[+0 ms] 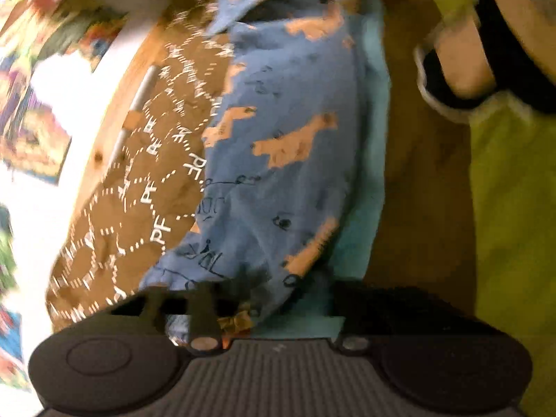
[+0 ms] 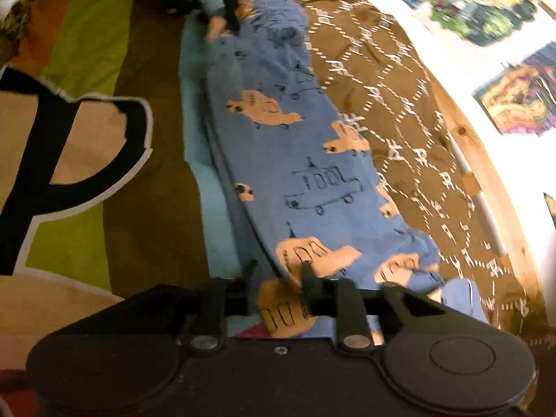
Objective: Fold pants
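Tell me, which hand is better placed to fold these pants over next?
Probably the right: the right gripper has one end of the pants between its open fingers and the length ahead. The left gripper sits similarly, so it's close.

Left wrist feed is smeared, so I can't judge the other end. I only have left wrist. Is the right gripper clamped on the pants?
Observer: No. In the right wrist view the right gripper has its jaws apart. The end of the blue vehicle-print pants lies between them, unpinched.
Operator: And my left gripper, seen from there?
Observer: The left gripper is at the far end of the pants, fingers down at the fabric. Contact is too blurred to call.
Operator: Pants folded?
Observer: They lie as one long strip, with layered edges showing along the side next to the light blue cloth.
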`<action>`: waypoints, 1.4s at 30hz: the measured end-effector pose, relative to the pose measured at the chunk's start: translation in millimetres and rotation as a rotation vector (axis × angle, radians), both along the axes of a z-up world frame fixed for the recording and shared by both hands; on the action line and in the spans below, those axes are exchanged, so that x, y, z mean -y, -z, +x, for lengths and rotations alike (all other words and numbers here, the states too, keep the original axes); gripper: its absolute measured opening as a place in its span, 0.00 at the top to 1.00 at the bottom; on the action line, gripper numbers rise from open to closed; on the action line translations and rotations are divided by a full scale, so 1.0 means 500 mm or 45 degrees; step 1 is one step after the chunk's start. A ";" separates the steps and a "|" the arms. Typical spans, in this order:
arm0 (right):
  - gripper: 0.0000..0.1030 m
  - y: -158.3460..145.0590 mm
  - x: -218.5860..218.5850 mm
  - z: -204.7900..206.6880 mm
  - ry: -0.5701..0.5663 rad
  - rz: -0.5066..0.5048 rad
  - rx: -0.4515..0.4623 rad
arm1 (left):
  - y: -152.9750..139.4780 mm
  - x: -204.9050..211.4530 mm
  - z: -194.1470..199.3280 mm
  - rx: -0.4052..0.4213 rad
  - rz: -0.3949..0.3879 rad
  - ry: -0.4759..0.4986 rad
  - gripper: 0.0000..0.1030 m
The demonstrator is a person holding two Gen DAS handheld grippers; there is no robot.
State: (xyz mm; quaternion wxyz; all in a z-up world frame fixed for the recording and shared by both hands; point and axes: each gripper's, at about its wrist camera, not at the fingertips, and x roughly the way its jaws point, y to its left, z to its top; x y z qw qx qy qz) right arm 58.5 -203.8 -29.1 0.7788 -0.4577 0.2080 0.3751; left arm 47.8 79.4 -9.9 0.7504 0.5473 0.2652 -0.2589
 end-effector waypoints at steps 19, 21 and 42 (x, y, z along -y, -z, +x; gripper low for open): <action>0.01 -0.112 0.314 0.223 0.852 0.616 -0.041 | -0.074 0.304 0.188 -0.466 -1.147 -0.289 0.00; 0.01 -0.116 0.328 0.247 0.868 0.684 -0.102 | -0.056 0.333 0.196 -0.510 -1.213 -0.339 0.00; 0.33 -0.160 0.176 0.423 0.810 0.620 -0.261 | -0.005 0.414 0.164 -0.411 -1.152 -0.468 0.84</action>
